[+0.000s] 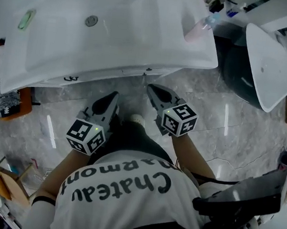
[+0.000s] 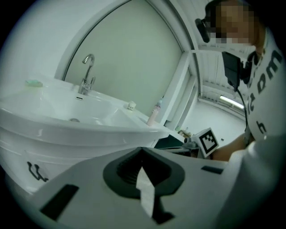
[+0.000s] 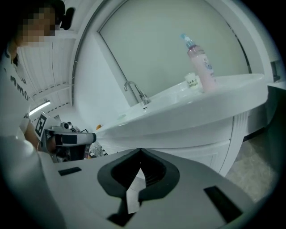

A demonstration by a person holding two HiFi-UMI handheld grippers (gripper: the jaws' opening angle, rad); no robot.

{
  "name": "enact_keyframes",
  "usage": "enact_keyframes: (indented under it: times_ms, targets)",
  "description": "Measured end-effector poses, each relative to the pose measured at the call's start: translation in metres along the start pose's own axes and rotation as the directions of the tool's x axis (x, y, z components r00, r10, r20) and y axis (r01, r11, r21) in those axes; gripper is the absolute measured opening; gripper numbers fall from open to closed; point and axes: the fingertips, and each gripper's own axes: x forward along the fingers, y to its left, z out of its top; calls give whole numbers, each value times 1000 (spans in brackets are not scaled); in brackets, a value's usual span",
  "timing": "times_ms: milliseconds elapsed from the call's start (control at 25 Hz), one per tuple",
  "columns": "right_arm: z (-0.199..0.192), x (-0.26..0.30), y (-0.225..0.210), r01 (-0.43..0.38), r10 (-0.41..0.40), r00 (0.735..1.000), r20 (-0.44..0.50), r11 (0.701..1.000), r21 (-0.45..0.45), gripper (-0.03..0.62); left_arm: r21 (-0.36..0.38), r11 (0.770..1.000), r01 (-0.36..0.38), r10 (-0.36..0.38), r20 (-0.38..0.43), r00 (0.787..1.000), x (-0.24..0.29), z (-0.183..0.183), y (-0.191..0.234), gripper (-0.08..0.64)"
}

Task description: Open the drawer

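**White drawer front closed; both hand-held grippers clenched and clear of it**

White panelling under the basin is judged to be the drawer [image 3: 192, 153]. It sits flush beneath the near edge of the surface [image 1: 138, 56] with no gap showing, so opening has not begun. No handle can be made out.

The left hand-held gripper [image 1: 113, 97] and the right hand-held gripper [image 1: 152, 89] are both clenched, tips together, with nothing between the jaws. Both hang over the floor [image 1: 222, 128], near the drawer front but apart from it.

Likely faults from here:
1. Clenched jaws cannot take a lip or handle; pressed against the panel, they would only push it shut.
2. The glossy front may let the tips slide off an edge.
3. The person stands close, so a drawer pulled out could strike the legs.
4. A hard tug could topple the pink bottle [image 1: 201, 26] at the right edge of the surface.

The faucet [image 2: 87, 71] stands at the far edge and a green soap [image 1: 26, 19] lies at the left edge. The floor is grey marble. A 2nd basin [image 1: 267, 67] stands to the right.
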Motion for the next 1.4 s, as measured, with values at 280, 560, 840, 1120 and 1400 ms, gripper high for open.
enact_keyframes:
  times_ms: [280,560,840,1120,1400]
  targets:
    - [-32,26,-54,16,-17,999,-48,1000,-13,3,-70,984,-165,164,-18,986,-10,-37,19,9]
    - [-50,52,-91,57,-63,994,-85,996,-74,3,-131,965,-229,230,-4,973,-26,-51,15,9]
    - [-73,83,-122,101,-110,987,-120,991,-84,3,-197,937,-290,282,-68,957,-39,-77,24,9]
    - [-96,100,-150,188,-189,967,-172,982,-21,115,-214,927,-307,290,-109,951,-50,-91,31,9]
    - [-116,127,-161,242,-252,927,-278,968,-70,173,-205,925,-319,300,-118,947,-58,-99,36,9]
